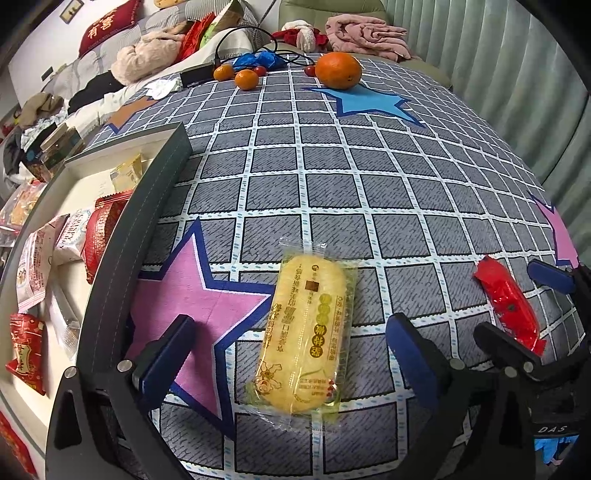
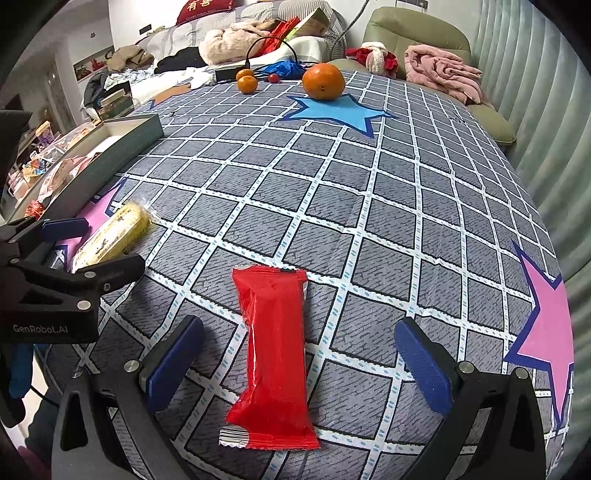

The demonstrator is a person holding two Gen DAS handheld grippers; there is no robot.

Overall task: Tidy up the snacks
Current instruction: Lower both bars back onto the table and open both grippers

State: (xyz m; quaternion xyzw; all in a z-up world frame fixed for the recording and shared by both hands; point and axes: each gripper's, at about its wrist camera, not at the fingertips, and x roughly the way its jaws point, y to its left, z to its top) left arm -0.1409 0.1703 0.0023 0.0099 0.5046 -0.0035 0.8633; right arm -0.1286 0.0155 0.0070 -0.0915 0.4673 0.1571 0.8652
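Observation:
A yellow wrapped cake (image 1: 304,328) lies on the checked cloth between the wide-apart fingers of my left gripper (image 1: 291,354), which stands open and does not touch it. A red snack packet (image 2: 275,354) lies lengthwise between the fingers of my right gripper (image 2: 299,365), also open and clear of the wrapper. In the left wrist view the red packet (image 1: 508,302) shows at the right with the right gripper (image 1: 524,306) around it. The right wrist view shows the yellow cake (image 2: 110,236) at the left, inside the left gripper (image 2: 94,245).
A dark-walled box (image 1: 155,192) holding several snack packets sits at the left of the table. A large orange (image 1: 338,70), small oranges (image 1: 246,79) and cables lie at the far edge. Clothes and a pink blanket (image 1: 365,33) are piled beyond.

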